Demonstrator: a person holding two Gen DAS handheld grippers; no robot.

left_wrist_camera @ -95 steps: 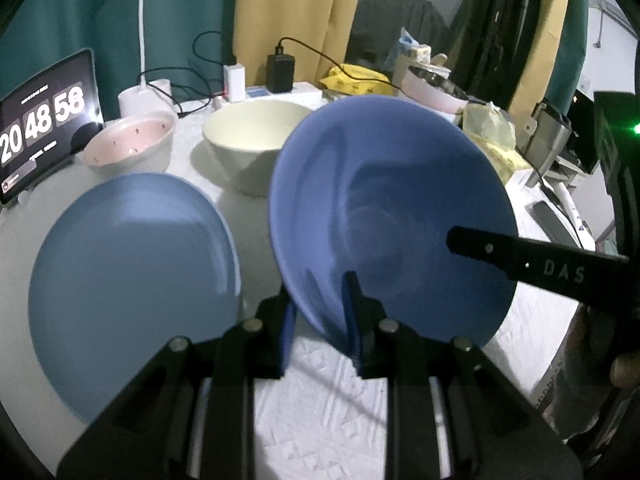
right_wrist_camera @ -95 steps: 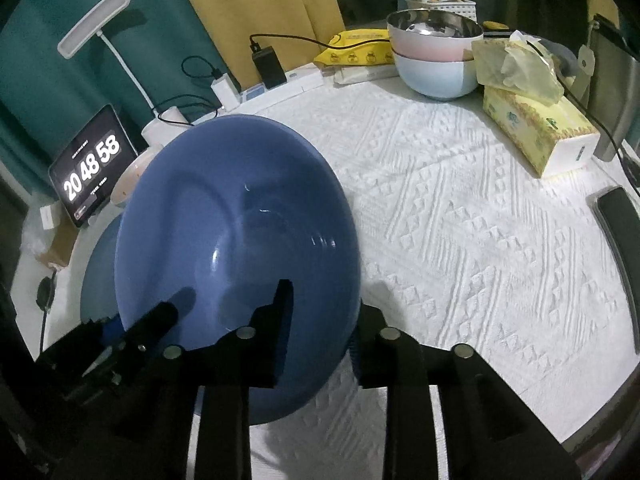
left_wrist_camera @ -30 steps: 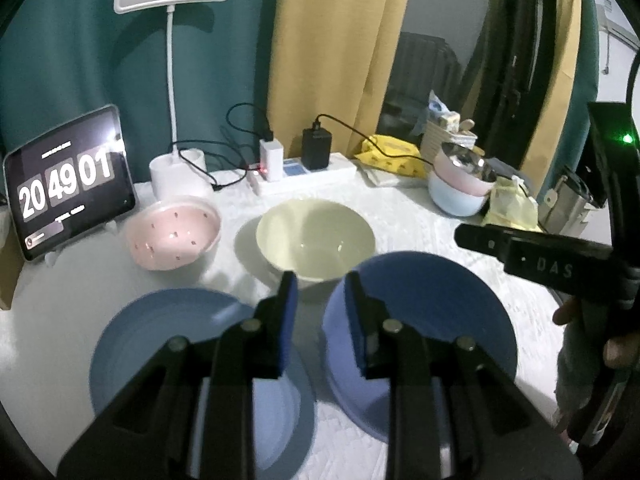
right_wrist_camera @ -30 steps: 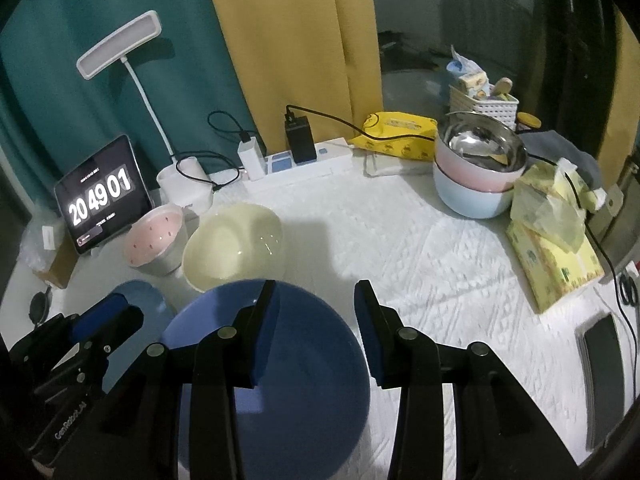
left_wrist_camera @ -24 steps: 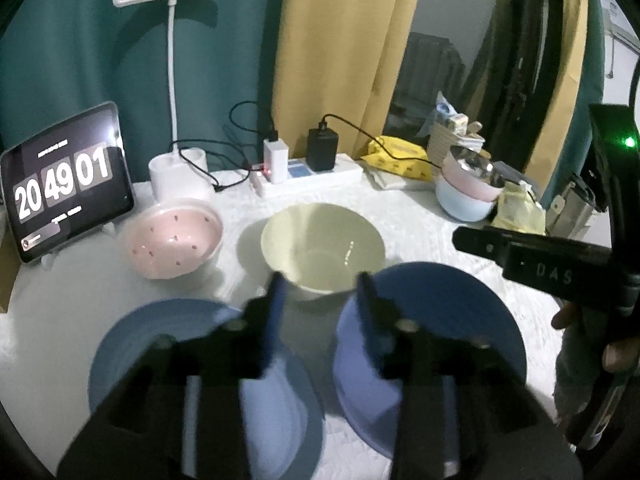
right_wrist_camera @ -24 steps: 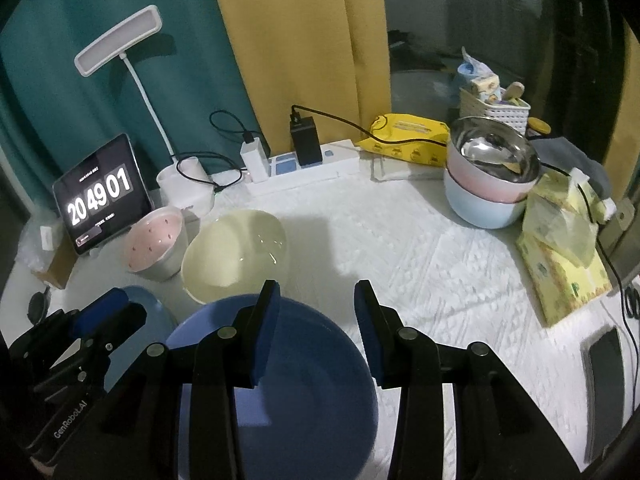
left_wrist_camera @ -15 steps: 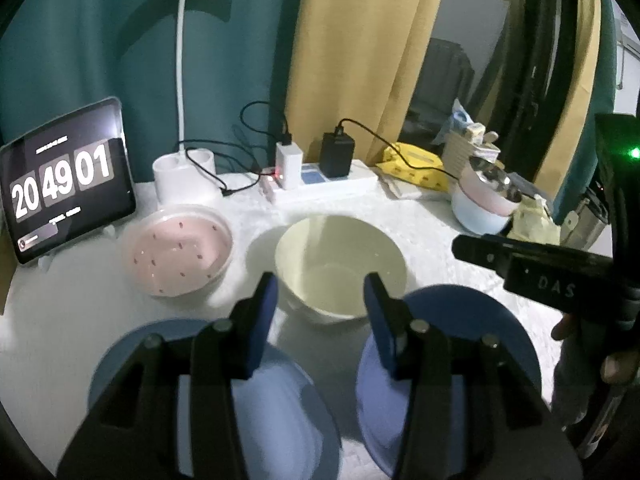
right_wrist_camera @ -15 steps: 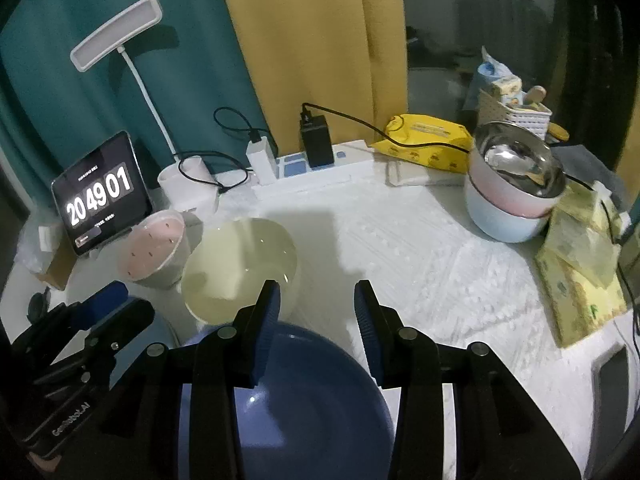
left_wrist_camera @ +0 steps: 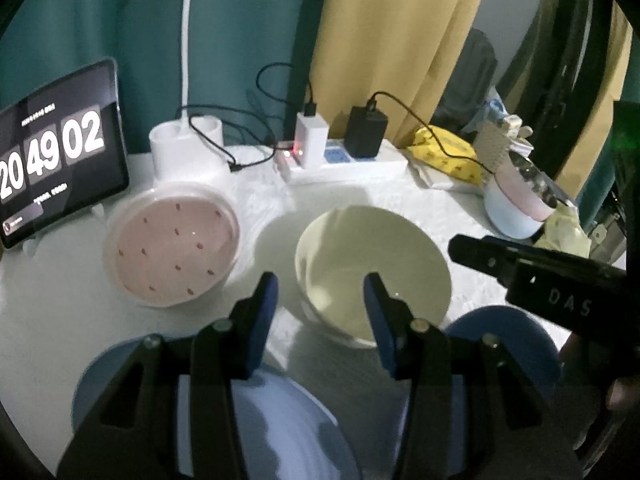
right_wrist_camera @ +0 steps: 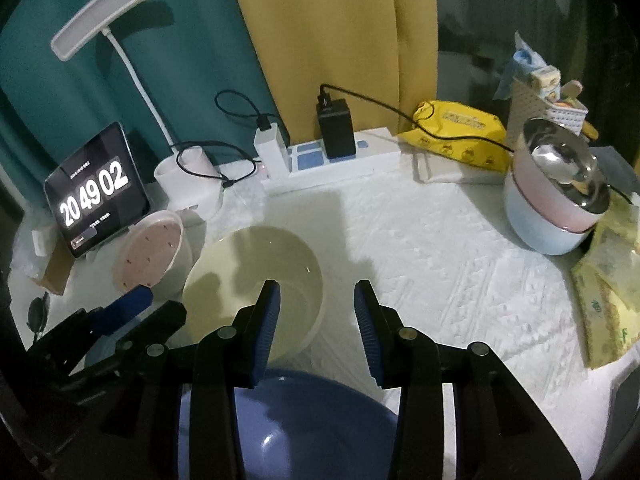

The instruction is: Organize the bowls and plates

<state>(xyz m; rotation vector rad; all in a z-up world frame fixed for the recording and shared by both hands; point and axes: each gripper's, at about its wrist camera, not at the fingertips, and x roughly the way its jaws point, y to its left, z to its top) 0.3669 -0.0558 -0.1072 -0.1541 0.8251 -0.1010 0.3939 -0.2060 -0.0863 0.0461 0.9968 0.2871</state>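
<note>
Both grippers hang empty above the worktop (right_wrist_camera: 440, 248), jaws apart. The left gripper (left_wrist_camera: 320, 304) has its fingers spread, and the cream bowl (left_wrist_camera: 372, 264) sits just ahead of them, its near-left rim showing in the gap. To the left of that gripper lies the pink bowl (left_wrist_camera: 172, 248); below it a pale blue plate (left_wrist_camera: 280, 420); to its right and below, a darker blue plate (left_wrist_camera: 508, 336). The right gripper (right_wrist_camera: 316, 320) is likewise spread, with the dark plate under it and the cream bowl just ahead to its left.

The plates lie flat side by side, not stacked, so the step in hand looks like turning to the bowls. Next move, as I judge it: lower the left gripper so one finger goes inside the cream rim and one outside, close, lift, then nest one bowl in the other; the thin, smooth rim may slip if pinched shallow
</note>
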